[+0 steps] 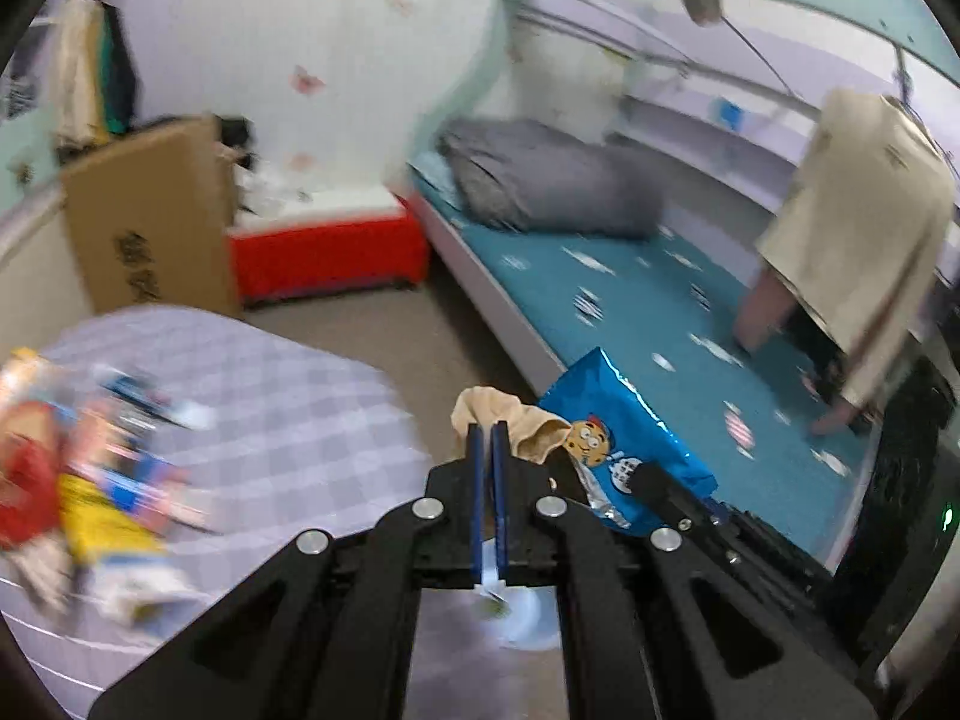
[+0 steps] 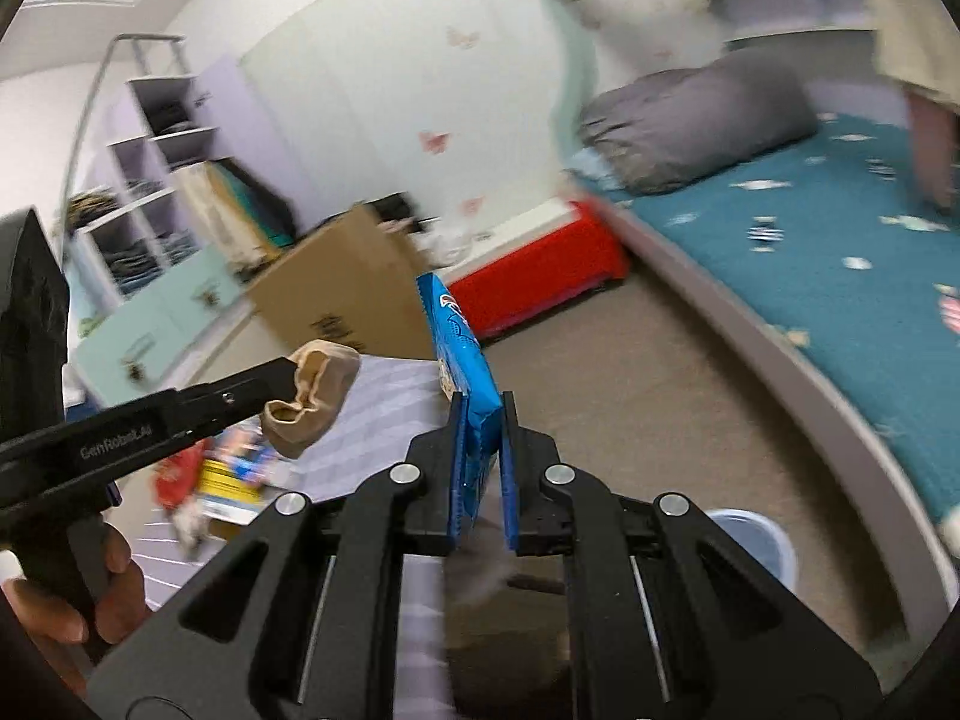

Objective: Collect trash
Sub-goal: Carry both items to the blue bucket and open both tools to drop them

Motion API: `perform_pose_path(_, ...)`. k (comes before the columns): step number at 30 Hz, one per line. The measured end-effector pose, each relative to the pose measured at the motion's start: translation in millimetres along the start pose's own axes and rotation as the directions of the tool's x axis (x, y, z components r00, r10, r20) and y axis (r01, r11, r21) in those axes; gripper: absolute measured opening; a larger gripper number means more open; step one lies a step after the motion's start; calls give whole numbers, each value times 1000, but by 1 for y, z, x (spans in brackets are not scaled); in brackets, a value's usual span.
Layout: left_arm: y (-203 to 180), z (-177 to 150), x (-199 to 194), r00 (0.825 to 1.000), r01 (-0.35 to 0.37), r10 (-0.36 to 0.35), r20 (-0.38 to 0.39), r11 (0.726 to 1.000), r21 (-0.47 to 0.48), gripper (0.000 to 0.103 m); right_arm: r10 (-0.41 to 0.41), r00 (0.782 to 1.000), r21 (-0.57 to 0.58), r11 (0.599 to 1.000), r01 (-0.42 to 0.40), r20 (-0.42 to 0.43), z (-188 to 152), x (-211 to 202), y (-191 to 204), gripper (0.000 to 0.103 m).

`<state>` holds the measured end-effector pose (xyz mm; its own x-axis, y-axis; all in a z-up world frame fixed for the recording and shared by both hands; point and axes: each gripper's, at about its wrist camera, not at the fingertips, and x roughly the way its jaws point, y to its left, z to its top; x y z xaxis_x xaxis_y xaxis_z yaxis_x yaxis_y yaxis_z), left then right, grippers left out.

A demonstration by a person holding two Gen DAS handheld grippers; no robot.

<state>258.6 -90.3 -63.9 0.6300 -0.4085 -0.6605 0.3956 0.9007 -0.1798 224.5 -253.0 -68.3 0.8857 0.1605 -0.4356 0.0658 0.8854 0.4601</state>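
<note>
My left gripper (image 1: 491, 429) is shut on a crumpled beige sock (image 1: 510, 420) and holds it in the air; the gripper (image 2: 288, 375) and the sock (image 2: 309, 399) also show at the left of the right wrist view. My right gripper (image 2: 482, 405) is shut on a blue cookie bag (image 2: 459, 354), held upright. The same bag (image 1: 624, 450) shows just right of the sock in the left wrist view. A pale blue bin (image 2: 756, 546) stands on the floor below my right gripper; its rim (image 1: 528, 618) shows under my left gripper.
A table with a checked lilac cloth (image 1: 270, 420) holds several colourful wrappers (image 1: 78, 480) at the left. A cardboard box (image 1: 150, 222) and a red chest (image 1: 324, 252) stand by the wall. A bed with a teal sheet (image 1: 660, 300) and a grey duvet lies to the right.
</note>
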Motion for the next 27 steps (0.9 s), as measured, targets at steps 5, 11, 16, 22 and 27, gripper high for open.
perform_pose_path(5, -64, -31, 60, 995, 44, -38, -94, 997, 62, 3, -174, 985, 87, 981, 175, -18, -31, -19, -81, 10)
perform_pose_path(11, -98, -83, 149, 976, 1, 23, -216, 993, 114, 3, -283, 947, 180, 934, 308, -154, -80, 11, -161, 10)
perform_pose_path(16, -83, -114, 214, 952, -67, 105, -288, 988, 137, 3, -289, 924, 218, 913, 345, -250, -115, 55, -193, 10)
perform_pose_path(22, -54, -132, 253, 922, -115, 164, -352, 981, 154, 3, -223, 920, 257, 914, 312, -323, -146, 115, -216, 18)
perform_pose_path(27, -42, -142, 274, 897, -113, 162, -413, 984, 140, 3, -243, 900, 237, 910, 341, -362, -159, 134, -223, 59)
